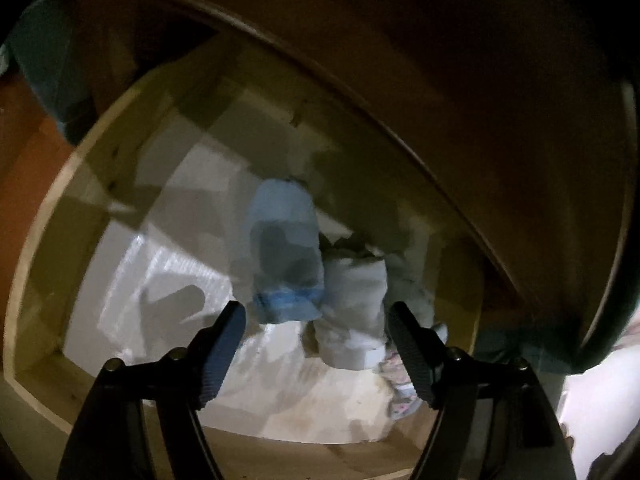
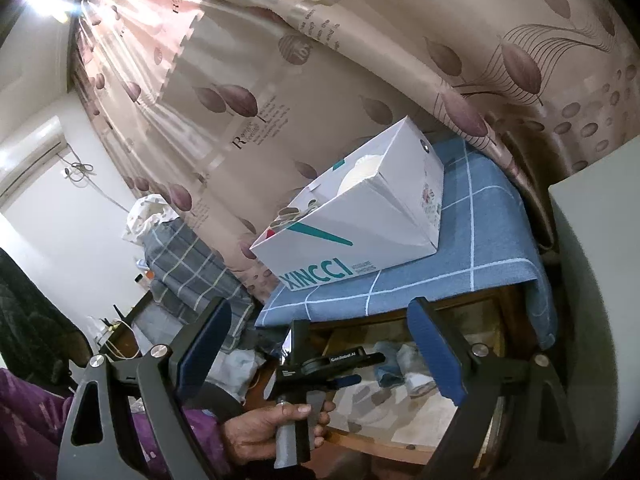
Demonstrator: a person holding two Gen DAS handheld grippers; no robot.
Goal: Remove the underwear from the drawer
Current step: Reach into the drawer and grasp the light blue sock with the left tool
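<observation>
Both jaws of the left gripper point(image 1: 316, 316) stood apart, holding nothing, above the folded blue underwear point(image 1: 286, 248) and a grey piece point(image 1: 354, 300) lying side by side on the open drawer's point(image 1: 52, 216) pale liner. Farther back, the right gripper point(image 2: 320, 356) hung wide and empty, facing a white box point(image 2: 360, 216) on the blue checked cloth point(image 2: 480, 232) over the cabinet, with a leaf-patterned curtain point(image 2: 360, 60) behind.

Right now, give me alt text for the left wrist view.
The open left gripper points down into a wooden drawer, jaws apart over folded light blue underwear beside a grey piece. The picture is blurred.
</observation>
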